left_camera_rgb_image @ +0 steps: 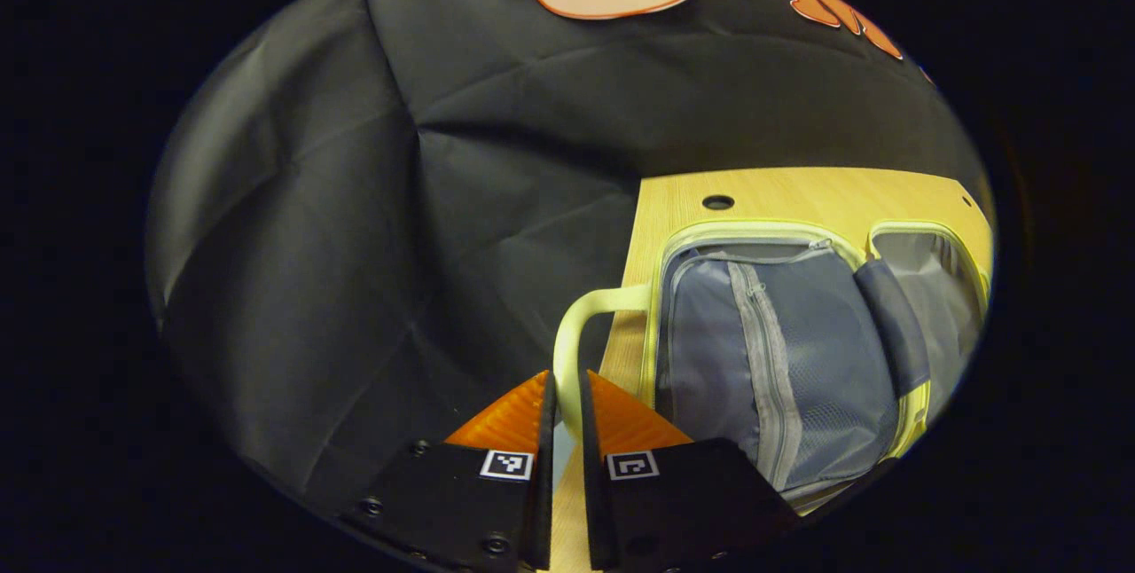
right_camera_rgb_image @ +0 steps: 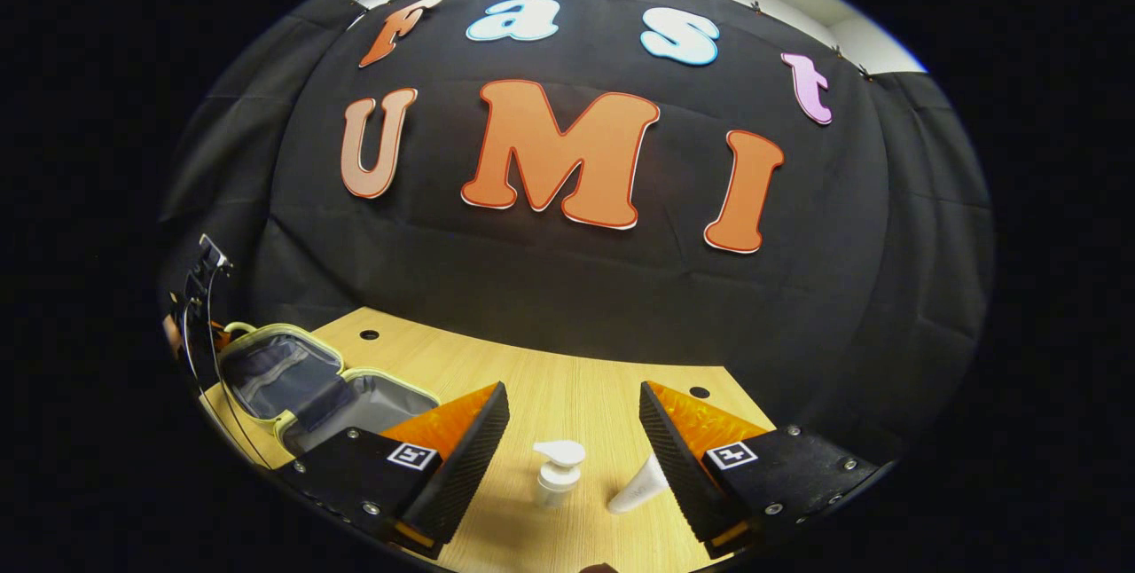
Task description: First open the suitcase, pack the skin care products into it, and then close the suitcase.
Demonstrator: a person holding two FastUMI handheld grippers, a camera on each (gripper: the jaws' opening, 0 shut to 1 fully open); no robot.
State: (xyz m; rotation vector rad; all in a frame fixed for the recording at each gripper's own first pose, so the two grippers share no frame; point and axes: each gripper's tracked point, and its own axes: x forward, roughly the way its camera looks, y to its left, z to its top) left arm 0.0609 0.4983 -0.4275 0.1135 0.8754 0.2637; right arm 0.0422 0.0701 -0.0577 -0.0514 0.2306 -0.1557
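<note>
At the bottom of the left gripper view our left tongs [left_camera_rgb_image: 567, 418] pinch the suitcase's pale handle [left_camera_rgb_image: 576, 325], keeping the open suitcase [left_camera_rgb_image: 780, 351] flat at lower right. Our right tongs [right_camera_rgb_image: 575, 431] gape wide over the pump bottle [right_camera_rgb_image: 557, 471] and tube [right_camera_rgb_image: 638, 489] on the surface [right_camera_rgb_image: 550, 378].

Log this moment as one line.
suitcase: open | left gripper: shut on handle | right gripper: open over pump bottle | tube: unpacked
</note>
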